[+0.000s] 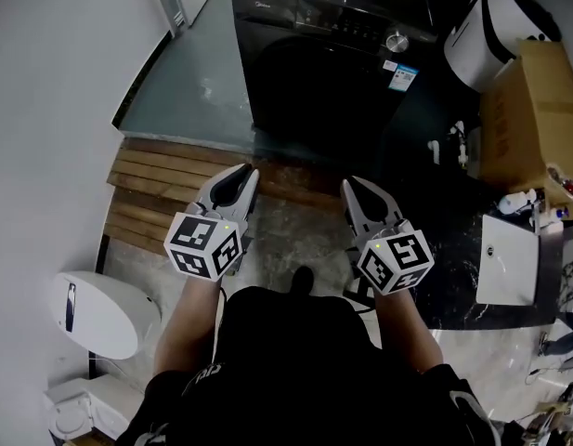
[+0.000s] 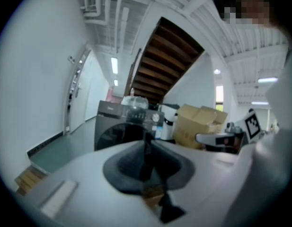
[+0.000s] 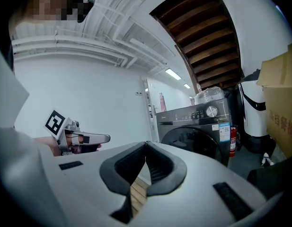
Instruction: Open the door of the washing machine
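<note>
The black front-loading washing machine (image 1: 332, 54) stands at the far side of the floor, and its round dark door (image 1: 328, 96) is closed. The machine also shows in the left gripper view (image 2: 122, 126) and in the right gripper view (image 3: 193, 131). I hold both grippers side by side, pointing at the machine and well short of it. The left gripper (image 1: 245, 173) (image 2: 147, 138) has its jaws together at the tips, with only a thin slit and nothing between them. The right gripper (image 1: 353, 186) (image 3: 146, 145) is shut and empty.
Wooden slats (image 1: 165, 189) lie on the floor under the left gripper. A cardboard box (image 1: 537, 110) and a white-and-black appliance (image 1: 486, 31) stand right of the machine. A white basin (image 1: 509, 258) is at the right, a white lidded fixture (image 1: 96, 314) at the lower left. A white wall runs along the left.
</note>
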The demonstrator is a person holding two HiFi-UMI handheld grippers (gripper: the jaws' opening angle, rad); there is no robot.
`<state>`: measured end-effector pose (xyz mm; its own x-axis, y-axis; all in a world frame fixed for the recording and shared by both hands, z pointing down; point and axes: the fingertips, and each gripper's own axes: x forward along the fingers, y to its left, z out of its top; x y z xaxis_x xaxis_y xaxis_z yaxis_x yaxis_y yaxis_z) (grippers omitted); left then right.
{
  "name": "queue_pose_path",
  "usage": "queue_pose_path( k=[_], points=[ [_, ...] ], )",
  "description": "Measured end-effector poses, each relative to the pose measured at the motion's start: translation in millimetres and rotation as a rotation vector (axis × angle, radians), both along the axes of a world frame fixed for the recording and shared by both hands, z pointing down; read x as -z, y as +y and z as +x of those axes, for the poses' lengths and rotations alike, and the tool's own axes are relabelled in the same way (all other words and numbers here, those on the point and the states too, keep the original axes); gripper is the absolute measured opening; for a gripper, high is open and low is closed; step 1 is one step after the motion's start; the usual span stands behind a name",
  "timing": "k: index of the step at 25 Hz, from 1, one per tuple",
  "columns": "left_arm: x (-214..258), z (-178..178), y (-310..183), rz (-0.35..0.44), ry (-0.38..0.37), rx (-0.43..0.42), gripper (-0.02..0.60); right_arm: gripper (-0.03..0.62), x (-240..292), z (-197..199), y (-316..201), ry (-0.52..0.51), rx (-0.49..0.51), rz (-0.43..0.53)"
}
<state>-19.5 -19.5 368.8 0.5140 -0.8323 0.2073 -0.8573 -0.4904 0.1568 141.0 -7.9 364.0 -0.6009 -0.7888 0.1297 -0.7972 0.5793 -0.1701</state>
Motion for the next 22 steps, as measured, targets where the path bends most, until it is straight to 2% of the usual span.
queue_pose_path(
  k=[5, 12, 16, 19, 22],
  points=[
    [-1, 13, -33, -0.013, -0.019, -0.034, 0.052, -0.003, -5, 9, -31, -0.011, -0.014, -0.028],
    [-2, 17, -93, 0.0, -0.013, -0.129, 0.052, 0.01, -17, -10, -73, 0.027, -0.008, -0.06],
    [2, 5, -138, 0.016, -0.005, -0.205, 0.052, 0.029, -11, -23, -113, 0.046, -0.063, -0.057],
    [14, -5, -173, 0.058, -0.012, -0.274, 0.052, 0.061, -7, -36, -142, 0.072, -0.086, -0.056],
    [17, -14, -204, 0.067, -0.006, -0.302, 0.051, 0.089, -10, -46, -164, 0.11, -0.093, -0.076]
  ],
)
